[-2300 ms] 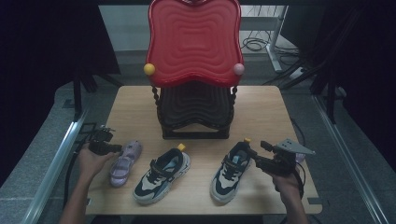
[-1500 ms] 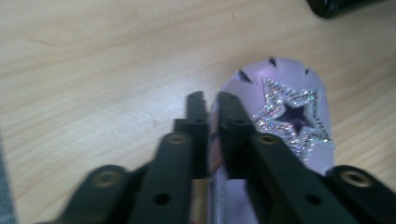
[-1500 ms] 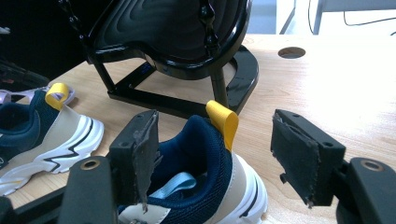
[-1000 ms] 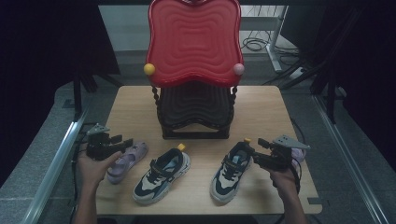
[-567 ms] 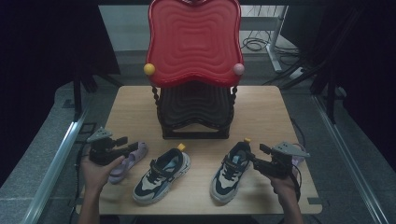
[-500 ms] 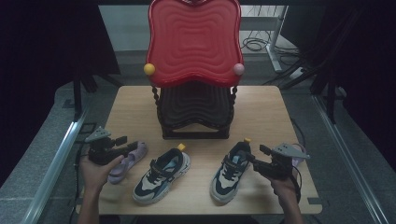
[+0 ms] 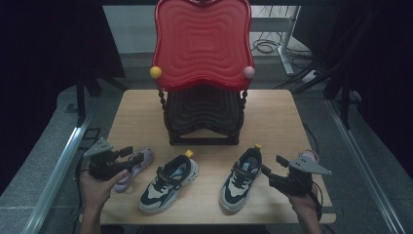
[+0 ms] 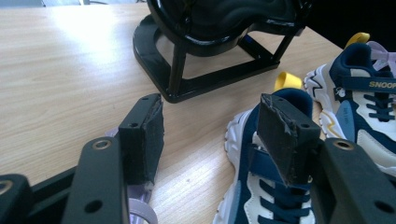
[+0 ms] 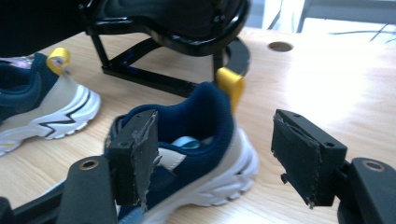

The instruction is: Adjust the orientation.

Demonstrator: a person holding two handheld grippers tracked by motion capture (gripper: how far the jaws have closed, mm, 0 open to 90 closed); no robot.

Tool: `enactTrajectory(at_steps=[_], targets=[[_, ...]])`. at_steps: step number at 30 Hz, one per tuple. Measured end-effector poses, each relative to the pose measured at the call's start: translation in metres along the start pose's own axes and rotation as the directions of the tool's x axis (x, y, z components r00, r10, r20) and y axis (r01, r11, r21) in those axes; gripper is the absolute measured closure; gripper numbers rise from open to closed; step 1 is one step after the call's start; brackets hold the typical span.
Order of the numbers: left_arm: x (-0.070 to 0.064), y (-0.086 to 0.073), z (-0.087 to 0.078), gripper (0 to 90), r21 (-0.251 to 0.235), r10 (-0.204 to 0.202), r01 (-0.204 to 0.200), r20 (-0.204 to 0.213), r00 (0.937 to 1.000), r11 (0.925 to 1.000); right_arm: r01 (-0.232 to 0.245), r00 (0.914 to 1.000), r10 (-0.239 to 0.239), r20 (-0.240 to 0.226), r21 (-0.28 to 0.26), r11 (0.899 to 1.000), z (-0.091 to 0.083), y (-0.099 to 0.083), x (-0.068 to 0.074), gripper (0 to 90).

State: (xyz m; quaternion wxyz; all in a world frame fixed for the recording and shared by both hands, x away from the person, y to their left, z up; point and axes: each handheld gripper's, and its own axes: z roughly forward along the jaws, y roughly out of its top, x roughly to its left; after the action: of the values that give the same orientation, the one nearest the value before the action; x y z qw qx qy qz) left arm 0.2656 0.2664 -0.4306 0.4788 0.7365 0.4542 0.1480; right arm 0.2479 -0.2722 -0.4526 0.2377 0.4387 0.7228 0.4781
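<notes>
- The right navy sneaker lies on the wooden table in front of the rack, its heel with the yellow pull tab pointing away from us; in the right gripper view that heel sits between our jaws.
- Our right gripper stands wide open just beside that heel and grips nothing; one pad overlaps the shoe's collar in the picture, but we cannot tell whether it touches.
- The left navy sneaker lies nearby, roughly parallel to the first and untouched.
- Our left gripper is wide open too and holds nothing; it hovers over a lilac shoe at the table's left edge, and its own view shows bare table between the pads.
- The black-framed rack with its red top tier stands behind the shoes; we see no shoe on it.
- We judge the work barely begun: nothing is lifted, and every grasp and placement is left to do.
</notes>
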Motion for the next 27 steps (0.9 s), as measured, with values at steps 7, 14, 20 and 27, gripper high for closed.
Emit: enactTrajectory(at_steps=[7, 14, 20, 27], targets=[[0.001, 0.002, 0.001, 40.8, 0.006, 0.007, -0.007, 0.002, 1.0, 1.0, 0.008, 0.998, -0.009, 0.062, 0.018, 1.0, -0.013, -0.005, -0.021, 44.4], [0.003, 0.006, 0.003, 40.9, 0.003, -0.002, 0.002, 0.017, 0.9999, 1.0, 0.032, 0.9936, -0.04, 0.106, 0.072, 0.997, -0.033, -0.016, -0.031, 48.5], [0.005, 0.005, 0.001, 40.6, 0.009, -0.004, 0.004, 0.024, 0.9997, 1.0, -0.066, 0.985, 0.055, 0.164, 0.065, 0.996, -0.059, -0.046, -0.05, 56.4], [0.005, 0.004, -0.001, 40.5, 0.013, -0.012, 0.012, 0.018, 0.9998, 0.9998, -0.106, 0.9702, 0.08, 0.229, 0.101, 0.989, -0.074, -0.063, -0.07, 69.2]])
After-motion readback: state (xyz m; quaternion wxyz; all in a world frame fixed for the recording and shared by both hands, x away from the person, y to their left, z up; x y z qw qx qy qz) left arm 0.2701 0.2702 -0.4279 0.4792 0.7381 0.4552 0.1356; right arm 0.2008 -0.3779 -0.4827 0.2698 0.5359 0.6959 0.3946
